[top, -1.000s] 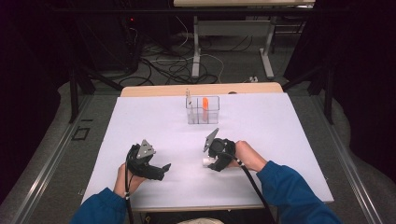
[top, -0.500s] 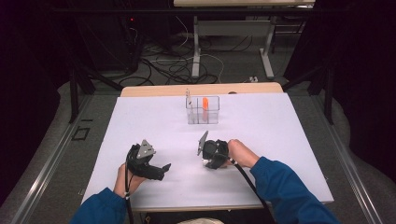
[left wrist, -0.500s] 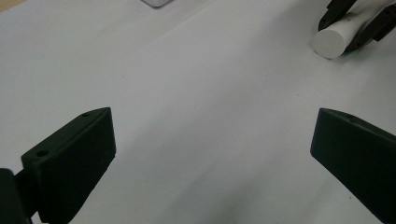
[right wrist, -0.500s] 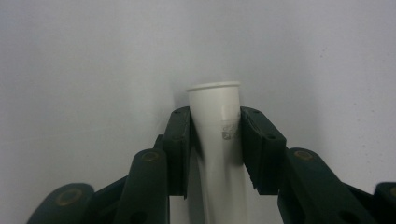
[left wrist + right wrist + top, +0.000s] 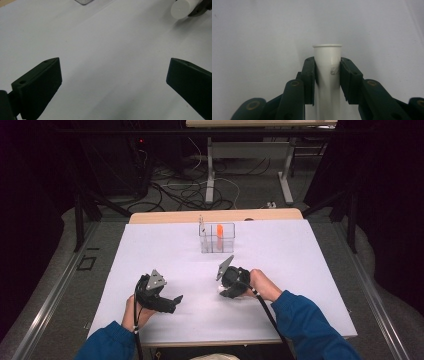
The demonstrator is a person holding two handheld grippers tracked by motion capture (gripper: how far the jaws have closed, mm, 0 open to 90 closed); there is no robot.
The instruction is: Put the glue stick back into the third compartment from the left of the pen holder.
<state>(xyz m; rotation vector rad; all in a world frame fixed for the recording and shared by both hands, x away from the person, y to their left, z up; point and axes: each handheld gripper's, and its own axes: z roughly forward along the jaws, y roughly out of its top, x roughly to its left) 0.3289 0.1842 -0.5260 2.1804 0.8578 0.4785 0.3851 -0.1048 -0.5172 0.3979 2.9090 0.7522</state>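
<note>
White tube (image 5: 327, 75) is sitting clamped in the right gripper (image 5: 327, 62) (left gripper (image 5: 112, 75) gaping, idle); racking in the clear rack (image 5: 217, 238) is remaining.

A white tube (image 5: 327, 75) with a small grey speckled patch sits between the black jaws of the right gripper (image 5: 327, 62). The left gripper (image 5: 113, 82) is black too. The table (image 5: 310, 270) is white. At twelve o'clock, the clear rack (image 5: 216, 239) holds an orange piece (image 5: 220, 230). Both sleeves (image 5: 310, 325) are blue.
</note>
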